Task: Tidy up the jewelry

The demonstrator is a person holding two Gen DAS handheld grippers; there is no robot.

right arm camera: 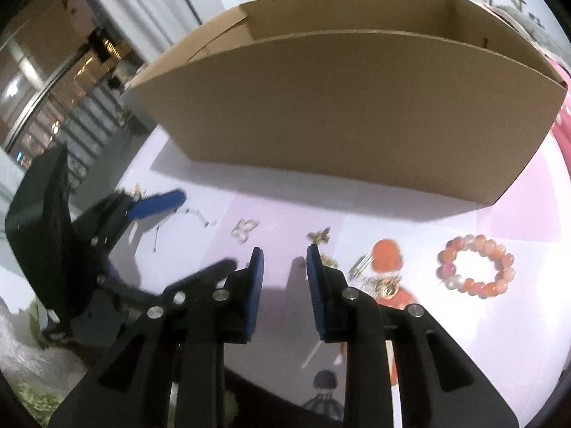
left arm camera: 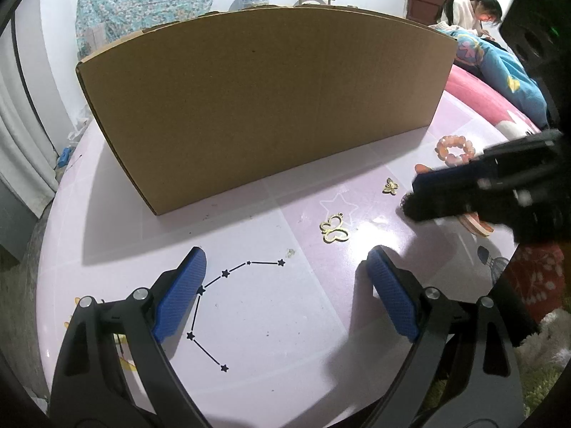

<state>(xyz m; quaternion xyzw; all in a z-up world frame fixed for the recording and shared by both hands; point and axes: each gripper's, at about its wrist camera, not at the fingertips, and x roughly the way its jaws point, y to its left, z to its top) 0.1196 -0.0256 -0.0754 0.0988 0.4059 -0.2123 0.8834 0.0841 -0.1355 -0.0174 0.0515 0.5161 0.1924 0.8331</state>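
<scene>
A pick-up is judged in hand. The right gripper (right arm camera: 284, 260) is parted over bare table, nothing grasped; the left gripper (left arm camera: 285, 271) is spread wide, empty. The small gold butterfly (right arm camera: 320, 236) lies at its one o'clock, the bead bracelet (right arm camera: 476, 271) at three; the next move calls for narrowing on one, then the cardboard box (right arm camera: 339, 114).

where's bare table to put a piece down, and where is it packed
Bare: the pink table between the brown cardboard box and the open left claw, around the printed star line. Crowded: the right end, with gold butterfly outline charm, small gold butterfly, pink bead bracelet and right claw.
</scene>
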